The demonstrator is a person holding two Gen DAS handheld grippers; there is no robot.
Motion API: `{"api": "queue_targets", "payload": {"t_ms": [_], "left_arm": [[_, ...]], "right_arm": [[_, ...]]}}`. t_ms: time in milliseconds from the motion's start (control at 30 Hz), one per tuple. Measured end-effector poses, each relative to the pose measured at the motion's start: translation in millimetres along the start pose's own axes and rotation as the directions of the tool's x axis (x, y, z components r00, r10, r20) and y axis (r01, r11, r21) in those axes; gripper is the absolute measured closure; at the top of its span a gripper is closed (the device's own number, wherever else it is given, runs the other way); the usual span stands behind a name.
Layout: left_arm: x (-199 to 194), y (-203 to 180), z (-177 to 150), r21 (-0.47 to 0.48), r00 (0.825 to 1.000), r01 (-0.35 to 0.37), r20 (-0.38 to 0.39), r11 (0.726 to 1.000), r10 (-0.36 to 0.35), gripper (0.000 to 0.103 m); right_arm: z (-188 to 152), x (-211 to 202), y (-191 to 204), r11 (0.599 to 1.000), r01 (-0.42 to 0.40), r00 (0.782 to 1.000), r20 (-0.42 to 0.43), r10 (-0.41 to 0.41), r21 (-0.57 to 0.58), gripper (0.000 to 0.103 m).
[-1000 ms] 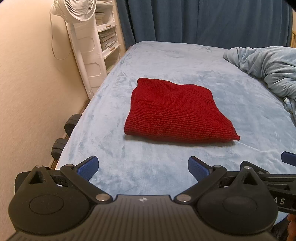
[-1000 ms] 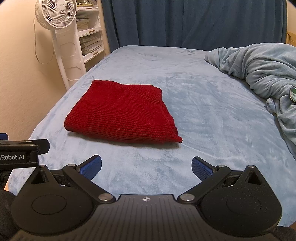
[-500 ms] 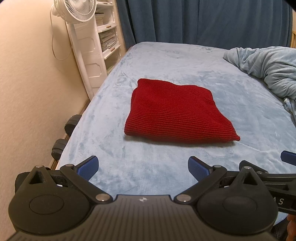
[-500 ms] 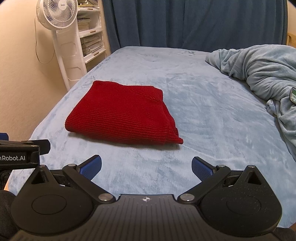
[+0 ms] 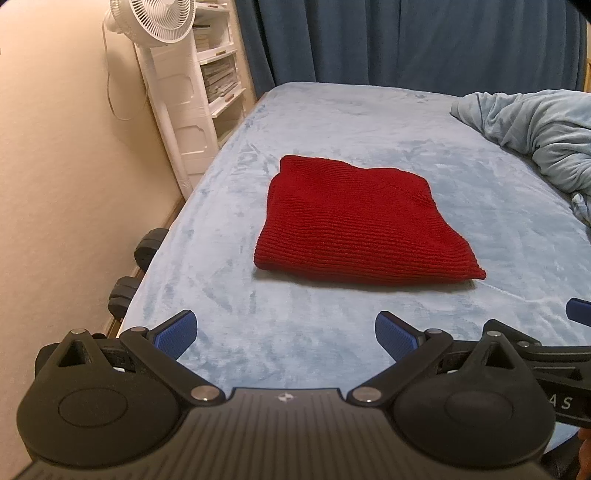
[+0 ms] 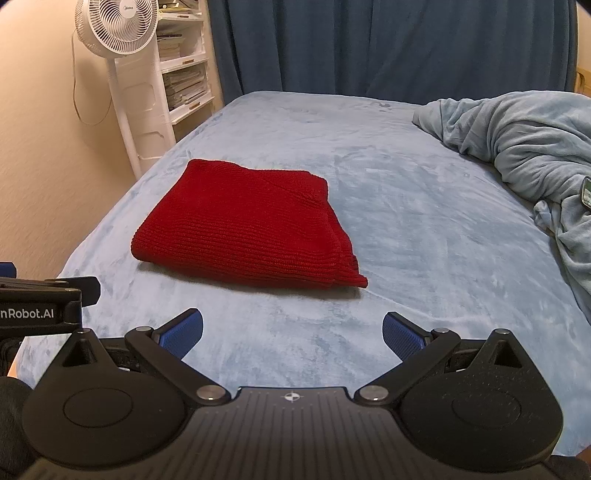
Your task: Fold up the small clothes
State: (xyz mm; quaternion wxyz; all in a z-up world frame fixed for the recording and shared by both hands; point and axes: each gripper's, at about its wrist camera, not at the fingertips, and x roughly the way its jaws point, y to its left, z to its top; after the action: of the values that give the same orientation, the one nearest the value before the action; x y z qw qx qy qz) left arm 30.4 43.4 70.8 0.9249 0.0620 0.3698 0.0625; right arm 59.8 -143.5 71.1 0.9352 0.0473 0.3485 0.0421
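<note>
Red ribbed knit is what draws the eye from the left wrist view: one folded red sweater [image 5: 364, 225] lies flat on the pale blue bed [image 5: 369, 122], toward the wall side, already a tidy rectangle with its thick folded edge facing the camera. The left claw [image 5: 286, 330] hangs over the near edge of the bed, spread wide with nothing between its blue pads, well apart from the knit. I count one standing fan [image 5: 162, 18], one white shelf unit [image 5: 218, 66] behind it, one dark blue curtain [image 5: 406, 40], one bunched light blue blanket [image 5: 535, 133] on the far right, and two dark dumbbells [image 5: 136, 266] on the floor beside the bed.

From the right wrist view, the same single sweater [image 6: 247, 225] sits left of centre, its near right corner tapering to a small point. The right claw [image 6: 293, 334] is also wide open and empty, hovering short of the garment. The blanket [image 6: 524, 144] here carries one small dark object at the frame's edge; I cannot tell what it is.

To my eye the fold looks done, or nearly. If another fold is wanted, each claw should pinch all layers at a near corner, lift together and level, and lay the edge over squarely so the thick knit does not slide or splay.
</note>
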Motion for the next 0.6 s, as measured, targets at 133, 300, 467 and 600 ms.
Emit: {"api": "queue_targets", "payload": {"t_ms": [133,300,467,600], "left_arm": [[0.1,0.2,-0.2,0.000,1.000,0.002,0.000,1.000,-0.002,0.000],[0.5,1.4,0.0,-0.001,1.000,0.002,-0.001,1.000,-0.002,0.000],[0.5,1.0,-0.4,-0.001,1.000,0.003,-0.001,1.000,-0.003,0.000],[0.6,1.3,0.0,-0.003,1.000,0.002,-0.001,1.000,-0.002,0.000]], "right_arm": [[-0.3,-0.1,0.6,1.000,-0.005,1.000,0.002,0.005,0.000,0.001],[-0.5,0.5,1.7,1.000,-0.006,1.000,0.002,0.006,-0.004,0.001],[-1.5,1.5,3.4,1.000,0.003,1.000,0.004,-0.003,-0.008,0.001],[-0.6,3.0,3.3,1.000,0.007,1.000,0.006,-0.007,-0.010,0.001]]}}
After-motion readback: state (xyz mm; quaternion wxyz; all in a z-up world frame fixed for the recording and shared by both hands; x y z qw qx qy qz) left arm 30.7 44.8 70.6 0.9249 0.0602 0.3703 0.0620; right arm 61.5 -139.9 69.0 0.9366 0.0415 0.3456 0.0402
